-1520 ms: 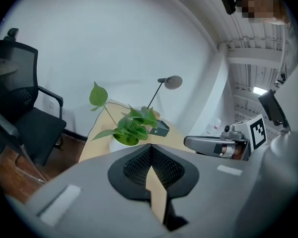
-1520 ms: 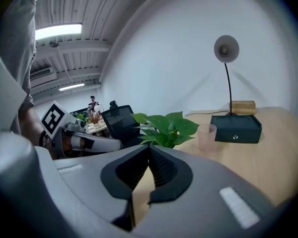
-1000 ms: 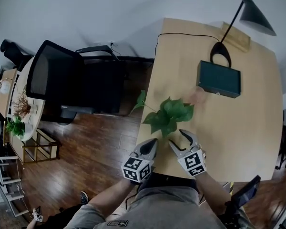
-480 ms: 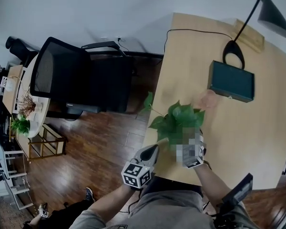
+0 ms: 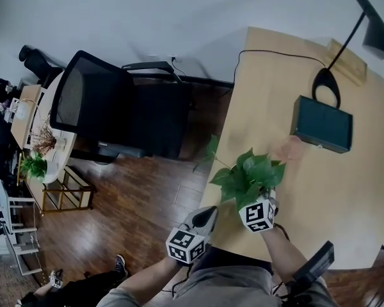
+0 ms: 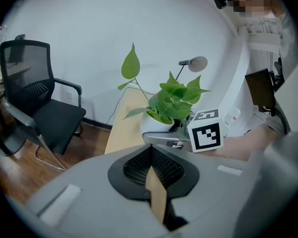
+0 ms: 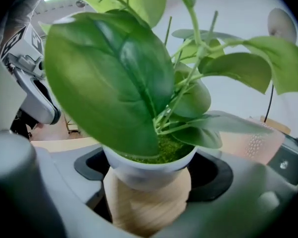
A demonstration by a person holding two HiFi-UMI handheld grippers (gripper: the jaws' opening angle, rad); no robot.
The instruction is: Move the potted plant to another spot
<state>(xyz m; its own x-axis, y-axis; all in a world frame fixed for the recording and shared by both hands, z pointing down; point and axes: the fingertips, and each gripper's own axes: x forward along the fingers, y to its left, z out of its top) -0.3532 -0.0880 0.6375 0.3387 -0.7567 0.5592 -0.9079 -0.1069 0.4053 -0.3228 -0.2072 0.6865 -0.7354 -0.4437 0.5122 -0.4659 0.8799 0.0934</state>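
The potted plant [image 5: 253,174] is seen just right of centre in the head view. It stands on the tabletop [image 5: 326,190] close to its left edge, with the wooden floor [image 5: 147,197] beyond that edge. Its leaves are spread over the front of the right tool [image 5: 261,203], so from above only the marker cube and the rear of that tool are shown, directly below the foliage.

In the right gripper view the white pot [image 7: 149,171] is found upright between the two jaws, filling the gap at the bottom centre of the frame. Its wall is laid against the dark inner face of each jaw. The jaws have just been opened wide and then drawn in a little, and the pot is gripped by them.

The left tool [image 5: 208,213] is held at the lower centre of the head view, left of the right tool and apart from the plant. Its jaws are closed together and nothing is held between them. In the left gripper view one jaw of the right tool is seen lying across the pot's near side.

A dark green box [image 5: 322,123] and a lamp base [image 5: 326,85] are placed at the upper right of the tabletop, well apart from the plant. A black office chair [image 5: 115,107] is seen at the upper left.
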